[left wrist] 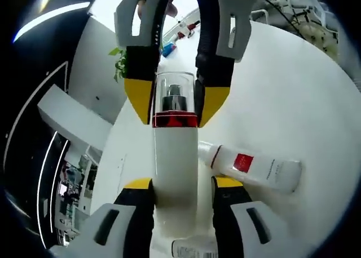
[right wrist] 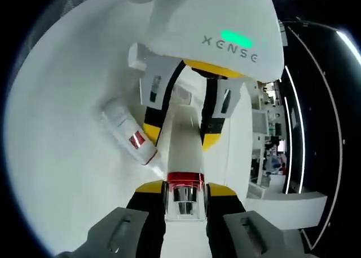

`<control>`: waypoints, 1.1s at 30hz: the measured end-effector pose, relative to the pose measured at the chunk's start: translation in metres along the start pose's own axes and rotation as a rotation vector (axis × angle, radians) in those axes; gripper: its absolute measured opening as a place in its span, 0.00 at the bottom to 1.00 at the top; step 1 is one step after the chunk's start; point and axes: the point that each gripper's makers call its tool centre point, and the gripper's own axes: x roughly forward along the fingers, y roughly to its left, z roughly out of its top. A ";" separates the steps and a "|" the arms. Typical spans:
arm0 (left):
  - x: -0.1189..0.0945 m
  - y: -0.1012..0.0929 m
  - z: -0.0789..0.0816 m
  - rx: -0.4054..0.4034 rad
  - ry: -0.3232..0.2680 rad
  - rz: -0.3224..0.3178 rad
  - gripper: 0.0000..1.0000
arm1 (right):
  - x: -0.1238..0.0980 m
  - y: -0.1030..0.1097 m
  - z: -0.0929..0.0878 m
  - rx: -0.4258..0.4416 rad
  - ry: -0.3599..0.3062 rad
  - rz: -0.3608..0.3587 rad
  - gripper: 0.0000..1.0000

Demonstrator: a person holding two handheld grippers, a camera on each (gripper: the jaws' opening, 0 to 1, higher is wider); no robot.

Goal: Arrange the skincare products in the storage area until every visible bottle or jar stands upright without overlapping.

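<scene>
Spanning the gap between the two grippers, a white pump bottle (left wrist: 175, 168) with a red collar and a clear cap was held at both ends above the white desk (left wrist: 293, 89). In the left gripper view the left gripper (left wrist: 176, 185) had its yellow-tipped jaws closed against the bottle's white body, one on each side, while the right gripper (left wrist: 176, 103) came in from the far side and pinched the clear cap (left wrist: 174, 94) between its own yellow tips. In the right gripper view the same hold appeared reversed: the right gripper (right wrist: 185, 189) clamped the cap end of the bottle (right wrist: 185, 145) just past the red collar, and the left gripper (right wrist: 181, 133), under a white housing with a green light, gripped the body further along.

Beside the held bottle a white tube (left wrist: 254, 167) with a square red label lay on its side on the desk, its cap end pointing toward the bottle and close to it. The right gripper view showed the tube (right wrist: 128, 131) flat on the desk (right wrist: 62, 134) as well, just beside the left gripper's jaw. A green plant (left wrist: 119, 63) stood beyond the desk's edge.
</scene>
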 end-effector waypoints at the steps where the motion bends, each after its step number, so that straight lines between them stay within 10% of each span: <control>1: 0.000 0.000 0.000 -0.006 0.003 -0.003 0.36 | 0.000 0.000 0.000 0.001 0.001 0.000 0.17; 17: -0.003 0.007 0.002 0.022 0.015 -0.011 0.25 | -0.001 0.001 0.004 0.027 -0.004 0.016 0.17; 33: -0.008 0.005 0.008 -0.209 -0.073 -0.039 0.24 | -0.002 0.002 -0.008 -0.072 0.009 0.015 0.20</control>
